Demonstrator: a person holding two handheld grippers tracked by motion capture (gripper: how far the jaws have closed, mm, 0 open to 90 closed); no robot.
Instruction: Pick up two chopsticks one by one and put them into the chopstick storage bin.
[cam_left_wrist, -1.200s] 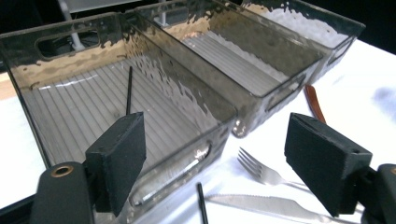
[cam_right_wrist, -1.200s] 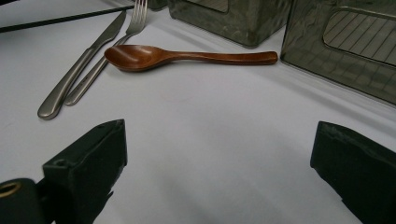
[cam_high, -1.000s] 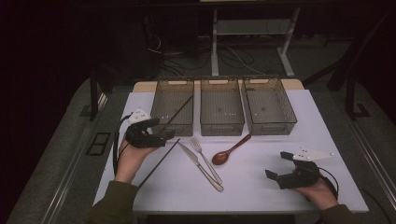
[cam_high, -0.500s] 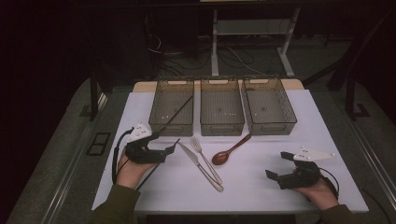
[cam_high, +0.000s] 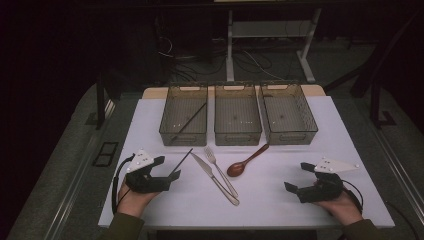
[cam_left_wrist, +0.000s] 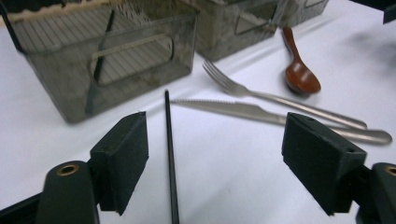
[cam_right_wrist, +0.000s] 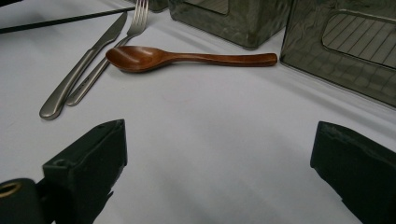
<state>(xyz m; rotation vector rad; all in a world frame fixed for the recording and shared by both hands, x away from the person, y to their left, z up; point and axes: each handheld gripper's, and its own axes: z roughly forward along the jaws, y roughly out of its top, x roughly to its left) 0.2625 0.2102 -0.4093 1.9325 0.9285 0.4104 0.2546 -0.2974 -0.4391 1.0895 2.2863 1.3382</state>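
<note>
A black chopstick (cam_high: 182, 161) lies on the white table, left of a knife (cam_high: 214, 177), a fork (cam_high: 220, 169) and a brown wooden spoon (cam_high: 246, 161). My left gripper (cam_high: 169, 168) sits low over the chopstick's near end. In the left gripper view the chopstick (cam_left_wrist: 170, 149) runs between the jaws nearer the left pad, touching neither pad. My left gripper (cam_left_wrist: 222, 158) is open, its jaws having just been closing a little. My right gripper (cam_high: 296, 176) rests at the near right, open (cam_right_wrist: 219, 172) with bare table between its jaws, beyond which lies the spoon (cam_right_wrist: 187, 57).
Three dark see-through bins stand in a row at the back: the left bin (cam_high: 182, 138) holds a second black chopstick (cam_high: 190, 121); I see nothing in the middle bin (cam_high: 237, 137) or the right bin (cam_high: 292, 137). The table's near edge is just behind both hands.
My left gripper has come back from near the left bin toward the near edge and sunk to the table, straddling the chopstick. The right gripper has stayed put.
</note>
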